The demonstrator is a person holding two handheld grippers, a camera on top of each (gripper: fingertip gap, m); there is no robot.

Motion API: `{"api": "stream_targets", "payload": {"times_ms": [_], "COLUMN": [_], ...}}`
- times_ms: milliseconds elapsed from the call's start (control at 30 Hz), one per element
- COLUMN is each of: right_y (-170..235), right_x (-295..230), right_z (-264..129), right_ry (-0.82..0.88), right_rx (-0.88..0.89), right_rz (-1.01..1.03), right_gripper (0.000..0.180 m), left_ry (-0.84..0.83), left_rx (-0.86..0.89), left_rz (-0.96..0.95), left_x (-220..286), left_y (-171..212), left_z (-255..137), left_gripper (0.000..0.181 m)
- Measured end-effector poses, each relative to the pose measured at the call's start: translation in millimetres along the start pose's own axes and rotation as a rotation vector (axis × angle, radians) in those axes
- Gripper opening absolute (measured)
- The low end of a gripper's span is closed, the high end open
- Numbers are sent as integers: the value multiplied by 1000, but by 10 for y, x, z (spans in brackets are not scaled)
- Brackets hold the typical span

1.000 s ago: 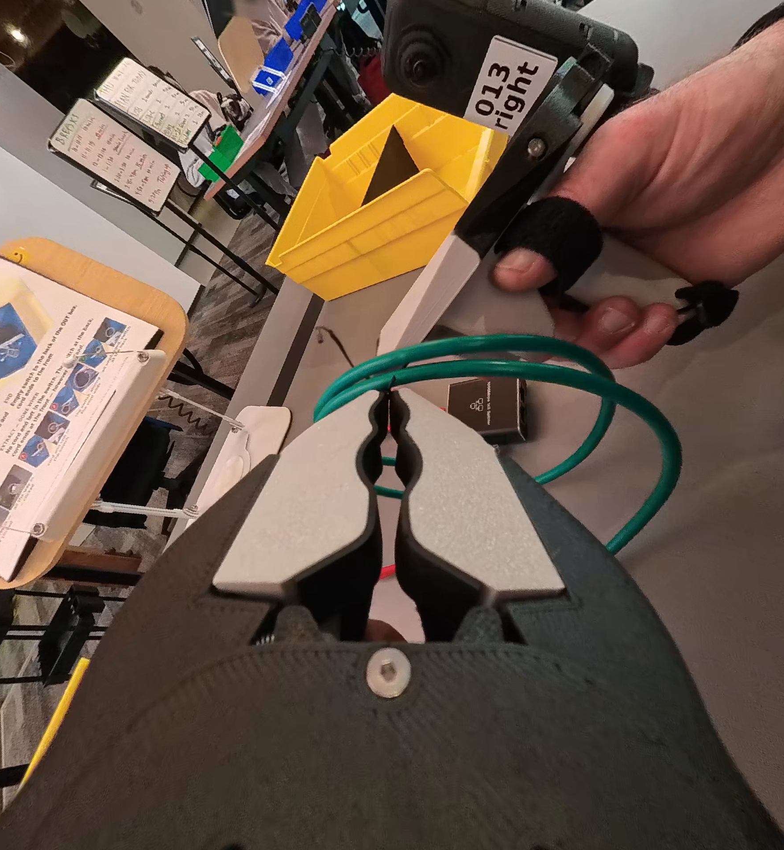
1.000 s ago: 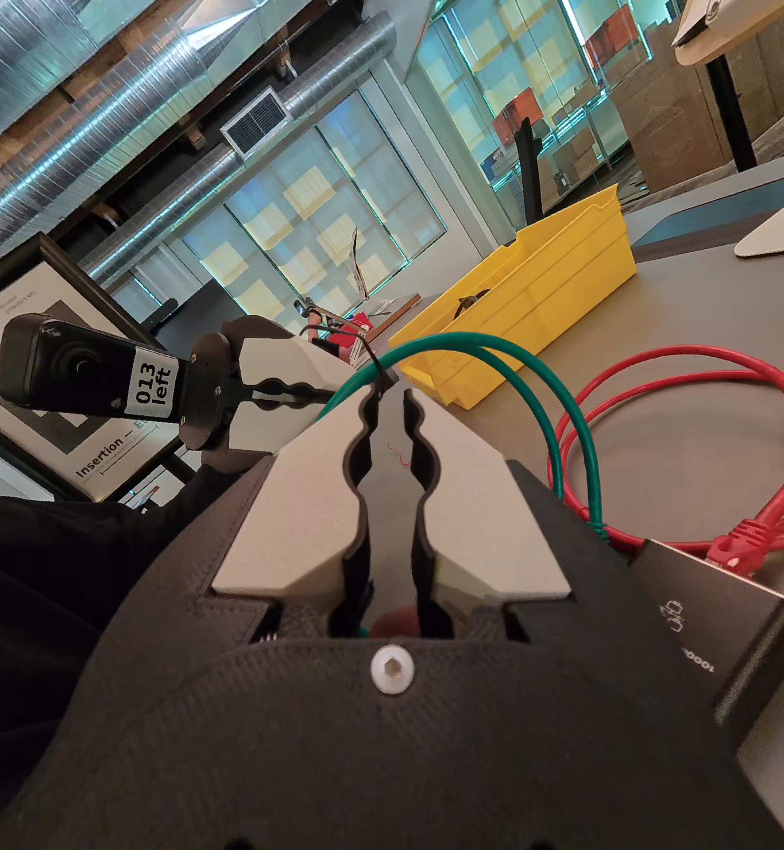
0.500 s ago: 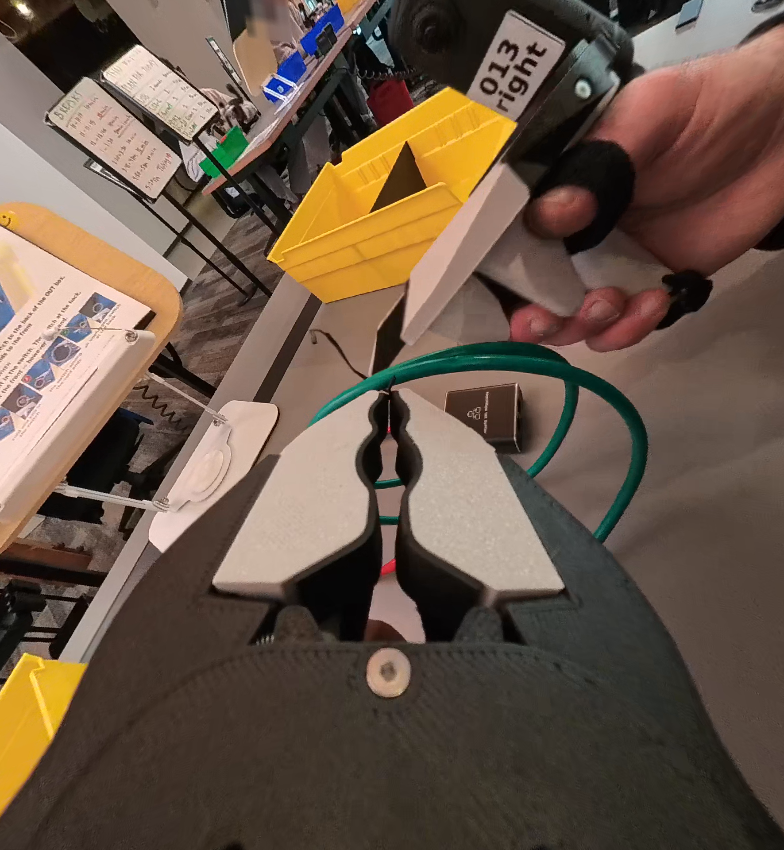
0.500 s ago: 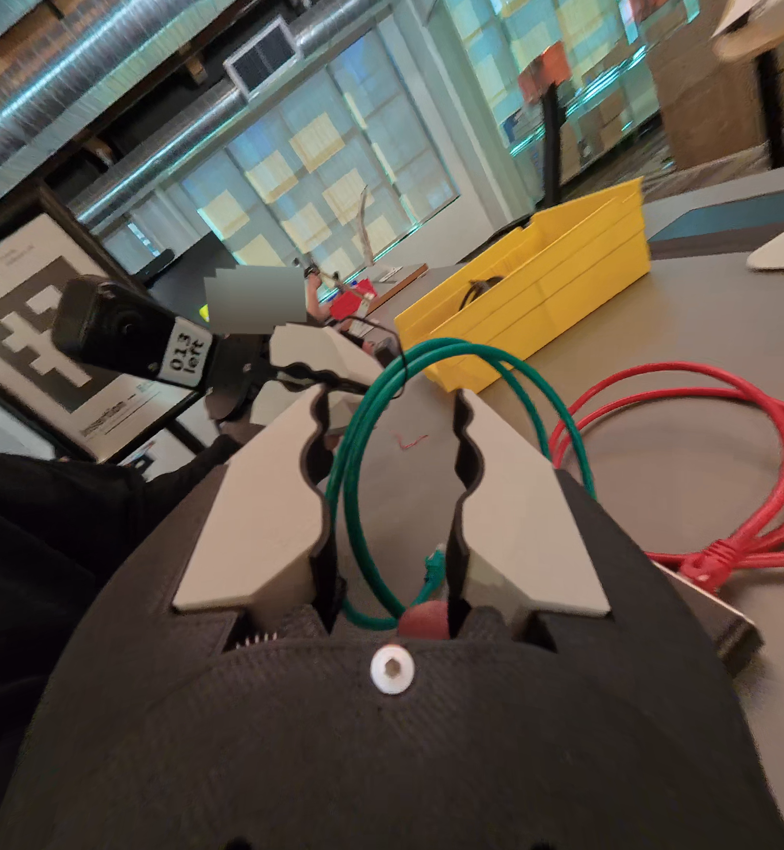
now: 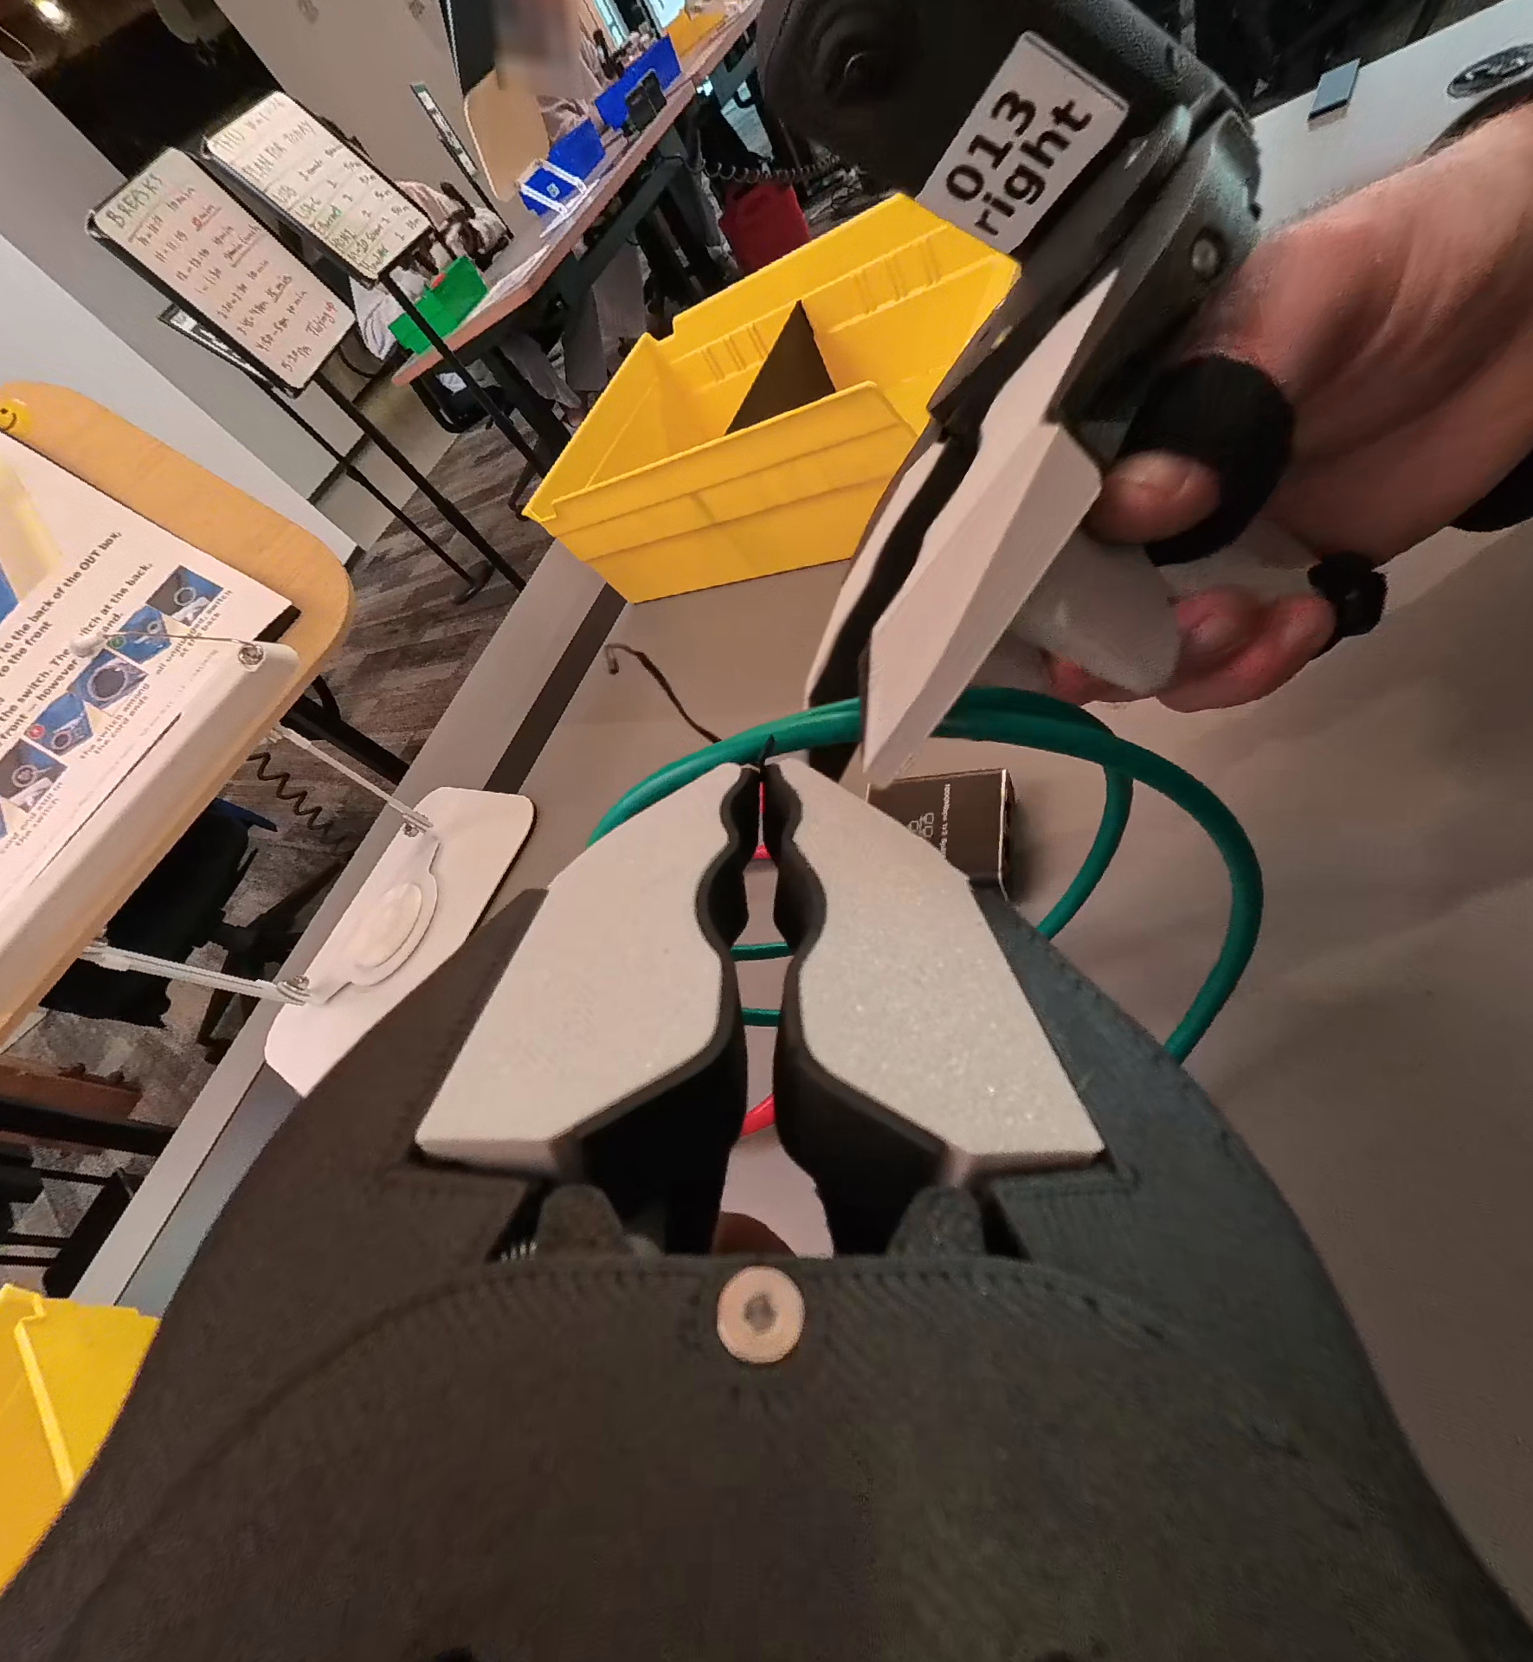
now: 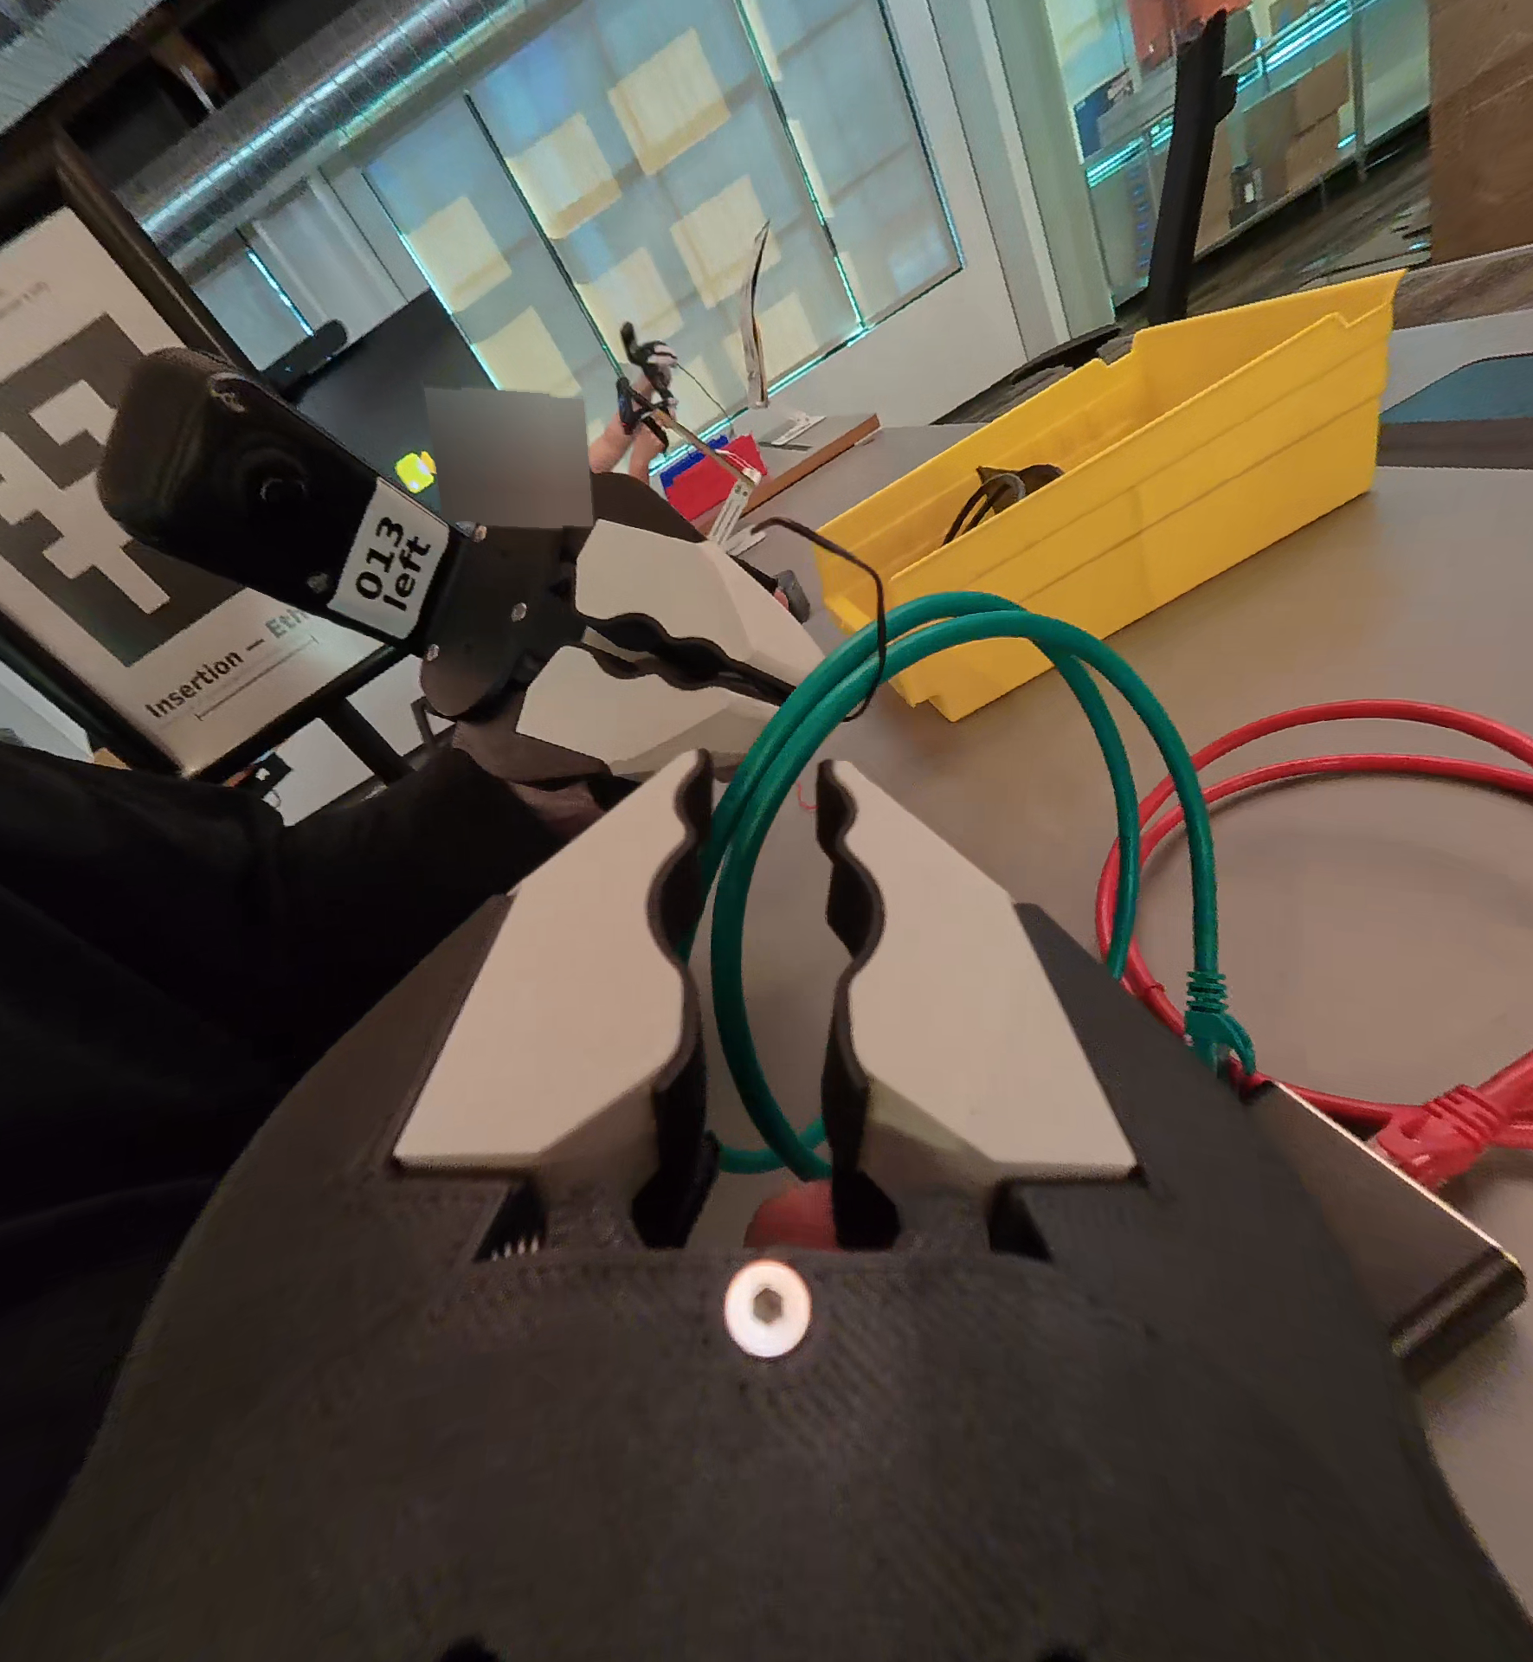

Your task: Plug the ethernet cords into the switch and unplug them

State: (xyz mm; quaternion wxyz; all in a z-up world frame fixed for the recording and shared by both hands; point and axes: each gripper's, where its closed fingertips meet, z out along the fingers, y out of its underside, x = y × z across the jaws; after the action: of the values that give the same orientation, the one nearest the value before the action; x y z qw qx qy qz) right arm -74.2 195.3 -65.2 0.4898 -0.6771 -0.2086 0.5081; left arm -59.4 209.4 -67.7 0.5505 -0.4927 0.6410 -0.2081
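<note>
My left gripper point(image 5: 762, 775) is shut on a thin black tie at the top of the coiled green ethernet cord point(image 5: 1230, 899) and holds the coil up off the grey table. My right gripper point(image 6: 761, 782) is open, with the green cord's point(image 6: 1131, 809) loops passing between its fingers. The black switch point(image 6: 1419, 1241) lies at the right gripper's lower right. A red cord point(image 6: 1374, 737) is plugged into it, and the green plug point(image 6: 1212, 1025) reaches its edge. The switch point(image 5: 942, 809) also shows in the left wrist view, under the right gripper point(image 5: 852, 755).
A yellow bin point(image 5: 744, 504) stands at the table's far edge and also shows in the right wrist view point(image 6: 1194, 504). An instruction sheet on a stand point(image 5: 70, 719) and a white pad point(image 5: 421, 899) sit at the left. Another yellow bin point(image 5: 7, 1439) is at the lower left.
My right gripper opened from nearly shut and came down over the green coil, whose loops now run between its fingers. My left gripper stayed shut at the coil's top.
</note>
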Motion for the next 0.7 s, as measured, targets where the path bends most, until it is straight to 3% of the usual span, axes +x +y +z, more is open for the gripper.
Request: {"api": "stream_targets", "payload": {"times_ms": [33, 333, 700], "right_y": [3, -25, 14], "right_x": [6, 82, 197], "right_z": [0, -54, -82], "right_ry": [7, 80, 200], "right_rx": [-1, -24, -90], "right_rz": [-10, -102, -269], "right_gripper": [17, 3, 3], "left_ry": [-1, -10, 2], "left_rx": [2, 28, 42], "left_rz": [-2, -40, -83], "left_x": [-2, -55, -51], "left_y": [-2, -40, -41], "left_z": [0, -30, -10], "left_gripper": [2, 1, 1]}}
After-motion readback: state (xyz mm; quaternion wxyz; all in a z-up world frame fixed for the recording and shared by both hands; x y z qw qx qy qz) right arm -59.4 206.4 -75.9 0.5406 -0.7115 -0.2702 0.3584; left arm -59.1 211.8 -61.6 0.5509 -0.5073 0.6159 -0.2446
